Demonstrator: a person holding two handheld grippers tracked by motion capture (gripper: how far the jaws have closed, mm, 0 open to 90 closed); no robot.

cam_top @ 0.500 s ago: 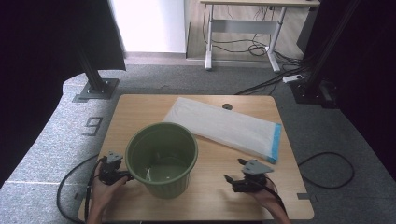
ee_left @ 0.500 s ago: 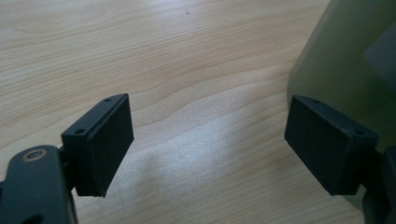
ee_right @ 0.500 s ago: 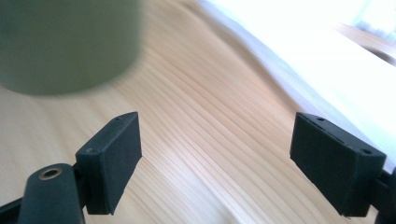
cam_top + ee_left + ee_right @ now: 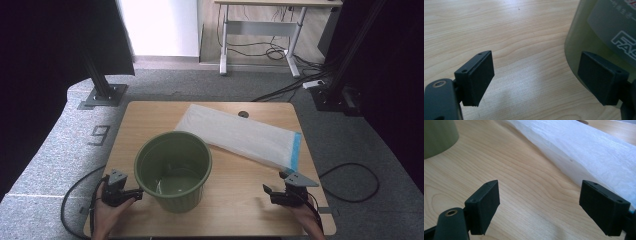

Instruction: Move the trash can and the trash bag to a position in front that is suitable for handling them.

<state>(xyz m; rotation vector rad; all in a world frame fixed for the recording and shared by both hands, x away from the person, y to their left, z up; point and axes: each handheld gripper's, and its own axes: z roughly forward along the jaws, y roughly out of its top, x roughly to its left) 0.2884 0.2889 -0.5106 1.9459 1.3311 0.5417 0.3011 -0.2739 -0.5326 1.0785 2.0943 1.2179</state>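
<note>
Green ribbed plastic bucket (image 4: 173, 170), upright, open-topped.

left gripper (image 4: 131, 194) low at near left, jaws wide apart, nothing between them. right gripper (image 4: 270, 194) low at near right, jaws spread wide, nothing held. hands grip both from below.

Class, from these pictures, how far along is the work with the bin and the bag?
Nothing looks done: the green bin stands unlined and the white bag lies flat behind it. In hand: the left gripper is open beside the bin, the right gripper open near the bag. Picking up the bag probably remains.
</note>
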